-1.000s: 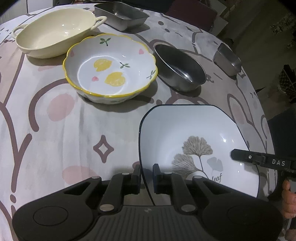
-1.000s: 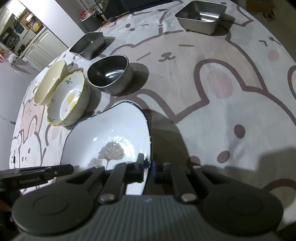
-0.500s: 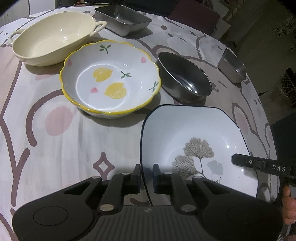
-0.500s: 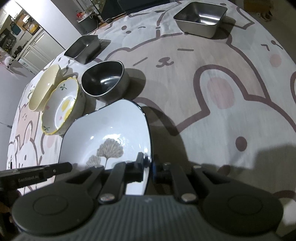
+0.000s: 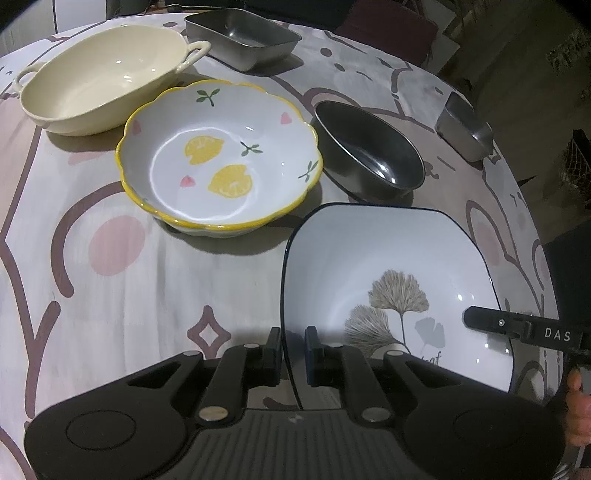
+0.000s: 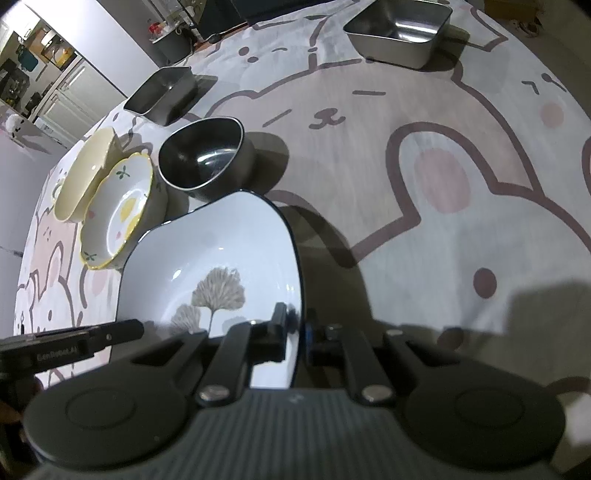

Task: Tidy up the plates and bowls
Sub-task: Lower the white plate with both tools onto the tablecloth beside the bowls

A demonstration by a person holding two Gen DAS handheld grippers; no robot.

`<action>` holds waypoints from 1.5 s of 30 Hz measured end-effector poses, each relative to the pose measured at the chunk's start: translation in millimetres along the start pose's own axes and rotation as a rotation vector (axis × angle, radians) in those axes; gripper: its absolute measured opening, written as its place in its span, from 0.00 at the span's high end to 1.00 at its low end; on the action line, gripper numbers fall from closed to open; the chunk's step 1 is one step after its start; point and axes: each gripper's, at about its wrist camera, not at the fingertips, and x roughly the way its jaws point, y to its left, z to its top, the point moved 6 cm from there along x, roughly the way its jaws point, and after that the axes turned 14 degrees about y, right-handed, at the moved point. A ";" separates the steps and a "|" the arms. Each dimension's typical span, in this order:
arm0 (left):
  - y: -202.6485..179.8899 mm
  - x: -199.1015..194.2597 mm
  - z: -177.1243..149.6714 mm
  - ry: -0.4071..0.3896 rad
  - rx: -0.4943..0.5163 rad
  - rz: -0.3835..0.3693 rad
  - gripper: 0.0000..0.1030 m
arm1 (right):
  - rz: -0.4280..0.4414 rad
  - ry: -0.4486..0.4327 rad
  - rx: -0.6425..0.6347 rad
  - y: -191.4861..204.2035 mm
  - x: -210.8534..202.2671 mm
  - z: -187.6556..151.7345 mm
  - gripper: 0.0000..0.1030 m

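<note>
Nearest, the left gripper (image 5: 292, 349) has its jaws clenched on the left rim of the square leaf-print plate (image 5: 391, 266), and the right gripper (image 6: 298, 334) has its jaws clenched on the opposite rim of that plate (image 6: 221, 243), which is held between them over the worktop (image 5: 147, 280) and its patterned cloth. Just beyond the plate stand the lemon-print bowl (image 5: 218, 158) and, beside it, the dark steel bowl (image 5: 369, 151). Farther back are the cream handled dish (image 5: 99, 85), touching the lemon-print bowl's far rim, and a steel tray (image 5: 242, 33), with another steel tray (image 6: 400, 31) far off to the right.
</note>
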 end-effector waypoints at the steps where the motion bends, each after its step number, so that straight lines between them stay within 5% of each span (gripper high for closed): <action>1: 0.1 0.0 0.0 0.001 0.002 0.000 0.88 | -0.001 0.002 -0.002 0.4 0.5 0.0 0.88; 19: -1.8 2.5 -3.7 0.016 0.039 0.019 0.88 | -0.010 0.055 -0.011 2.0 11.3 -3.6 0.86; 39: -5.3 1.5 -6.3 0.037 0.089 0.037 0.88 | -0.060 0.105 -0.046 4.9 26.1 -1.9 0.71; 45: -6.8 4.9 -9.1 0.059 0.107 0.045 0.78 | -0.074 0.099 -0.053 2.6 23.8 -3.8 0.64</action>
